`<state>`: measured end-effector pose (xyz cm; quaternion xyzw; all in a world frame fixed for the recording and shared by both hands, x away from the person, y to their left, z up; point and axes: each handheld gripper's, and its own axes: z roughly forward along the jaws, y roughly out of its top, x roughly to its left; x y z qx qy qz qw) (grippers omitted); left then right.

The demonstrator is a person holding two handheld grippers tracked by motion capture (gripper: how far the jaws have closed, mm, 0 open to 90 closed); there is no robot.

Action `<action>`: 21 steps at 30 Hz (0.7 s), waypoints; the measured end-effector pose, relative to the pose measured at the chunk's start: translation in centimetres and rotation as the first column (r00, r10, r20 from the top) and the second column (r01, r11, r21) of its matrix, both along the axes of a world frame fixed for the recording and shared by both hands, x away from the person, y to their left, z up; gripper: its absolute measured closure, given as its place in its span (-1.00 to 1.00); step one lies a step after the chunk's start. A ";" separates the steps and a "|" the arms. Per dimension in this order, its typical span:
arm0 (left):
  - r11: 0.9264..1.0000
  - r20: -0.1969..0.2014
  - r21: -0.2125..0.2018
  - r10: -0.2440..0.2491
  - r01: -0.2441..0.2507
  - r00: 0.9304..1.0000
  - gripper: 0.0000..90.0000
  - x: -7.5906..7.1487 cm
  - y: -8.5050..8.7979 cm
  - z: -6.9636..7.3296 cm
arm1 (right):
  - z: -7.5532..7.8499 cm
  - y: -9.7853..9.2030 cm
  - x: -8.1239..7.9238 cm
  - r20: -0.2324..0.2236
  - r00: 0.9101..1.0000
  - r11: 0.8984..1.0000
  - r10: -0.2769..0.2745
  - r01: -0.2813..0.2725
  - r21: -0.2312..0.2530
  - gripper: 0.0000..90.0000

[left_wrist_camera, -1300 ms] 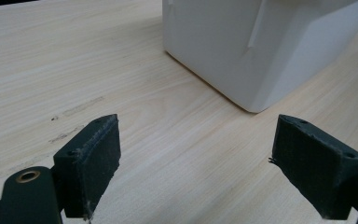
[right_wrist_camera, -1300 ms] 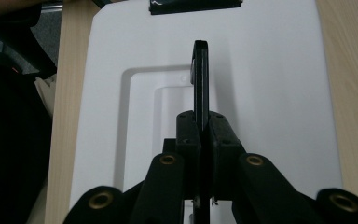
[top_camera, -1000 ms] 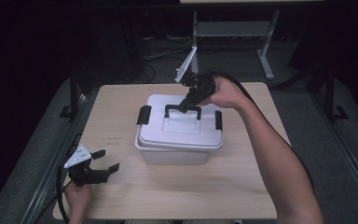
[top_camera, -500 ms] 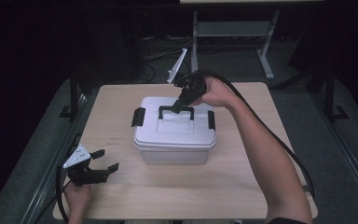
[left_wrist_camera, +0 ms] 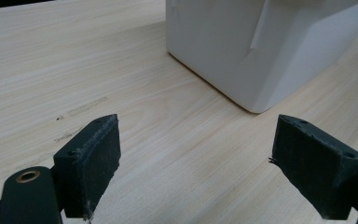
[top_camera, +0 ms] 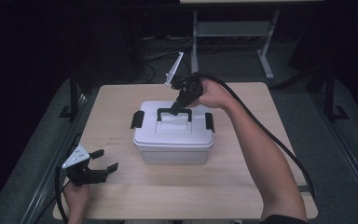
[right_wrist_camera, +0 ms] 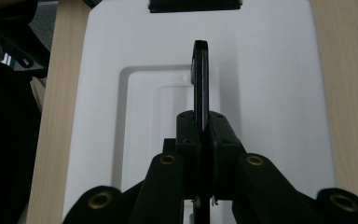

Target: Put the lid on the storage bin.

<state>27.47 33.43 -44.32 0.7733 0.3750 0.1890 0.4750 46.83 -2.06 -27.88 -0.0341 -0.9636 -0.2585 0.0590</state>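
Atop the white box (top_camera: 173,135), right tongs (right_wrist_camera: 200,126) clamp its half-hidden black handle (right_wrist_camera: 200,84); left tongs (left_wrist_camera: 196,158) gape empty.

Looking along our left gripper (left_wrist_camera: 196,163), we see its two black jaws standing wide apart with nothing between them, low over the pale wooden table (left_wrist_camera: 74,60), while the corner of the white box (left_wrist_camera: 261,42) rests on the tabletop just ahead.
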 end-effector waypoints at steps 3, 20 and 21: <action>1.000 0.001 0.003 -0.001 0.001 1.000 -0.67 0.0 0.0 0.0 | -0.2 0.1 0.0 -0.005 1.000 1.000 -0.002 0.002 -0.004 0.87; 1.000 0.001 0.004 -0.006 0.006 1.000 -0.67 0.0 -0.1 0.0 | -0.4 -0.6 -0.1 -0.007 0.999 0.999 -0.043 0.043 -0.001 0.59; 1.000 0.000 0.003 -0.006 0.006 1.000 -0.67 0.0 -0.1 0.0 | -0.4 -0.7 -0.1 -0.007 0.999 0.999 -0.045 0.045 -0.001 0.56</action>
